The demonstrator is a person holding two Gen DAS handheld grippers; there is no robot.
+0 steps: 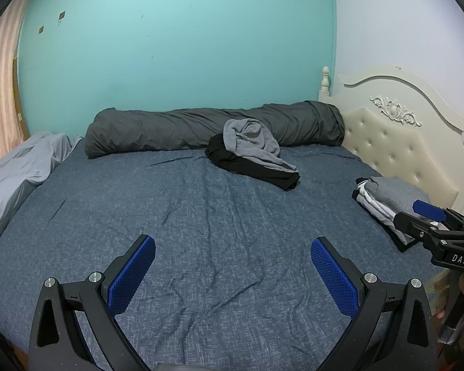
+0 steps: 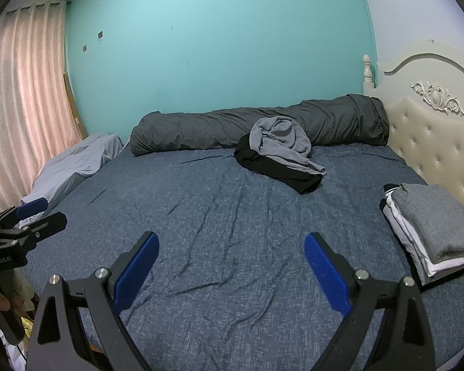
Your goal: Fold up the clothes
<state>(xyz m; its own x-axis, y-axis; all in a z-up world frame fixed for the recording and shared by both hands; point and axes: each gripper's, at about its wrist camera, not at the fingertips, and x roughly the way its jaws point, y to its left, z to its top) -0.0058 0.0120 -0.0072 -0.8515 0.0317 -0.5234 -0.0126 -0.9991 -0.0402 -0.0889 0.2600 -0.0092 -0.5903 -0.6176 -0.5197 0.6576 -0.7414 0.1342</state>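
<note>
A crumpled grey garment (image 1: 252, 142) (image 2: 283, 142) lies on top of a black garment (image 1: 256, 167) (image 2: 281, 168) at the far middle of the blue bed (image 1: 201, 216) (image 2: 232, 216). A stack of folded clothes (image 1: 389, 204) (image 2: 429, 232), grey on top, sits at the right by the headboard. My left gripper (image 1: 232, 247) hovers open over the near bed with nothing between its blue pads. My right gripper (image 2: 230, 244) is open too, also empty. Each gripper shows at the edge of the other's view: the right gripper (image 1: 429, 216) at right, the left gripper (image 2: 37, 213) at left.
A rolled dark grey duvet (image 1: 213, 130) (image 2: 259, 126) lies along the teal wall. A light grey sheet (image 1: 22, 170) (image 2: 74, 164) is bunched at the left edge. The cream tufted headboard (image 1: 398, 142) (image 2: 432, 142) bounds the right, and a pink curtain (image 2: 25, 108) hangs at left.
</note>
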